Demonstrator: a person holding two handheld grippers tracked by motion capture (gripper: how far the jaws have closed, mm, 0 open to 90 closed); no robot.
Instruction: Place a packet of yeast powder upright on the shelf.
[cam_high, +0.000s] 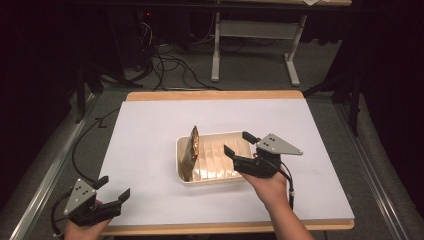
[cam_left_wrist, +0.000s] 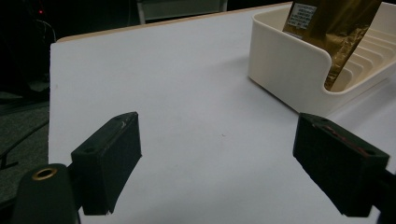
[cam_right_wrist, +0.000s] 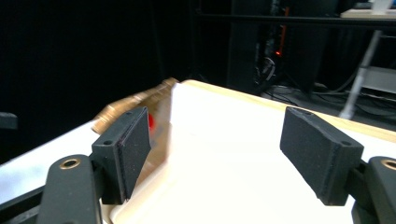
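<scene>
Gold crinkly foil pouch (cam_high: 190, 152) upright in ribbed cream plastic tray (cam_high: 212, 179).

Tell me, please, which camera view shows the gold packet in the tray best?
The high view: it shows the whole gold packet standing on edge at the left end of the cream tray. The left gripper view crops off its top, though a label is visible. The right gripper view shows it blurred, partly behind a claw finger.

In the right tool view the crinkled gold foil packet (cam_right_wrist: 133, 105), just past the left jaw, is a smeared blur with an unreadable red mark. Ahead of the left tool, the packet's top and small white label (cam_left_wrist: 302, 14) are cut off, print illegible.
</scene>
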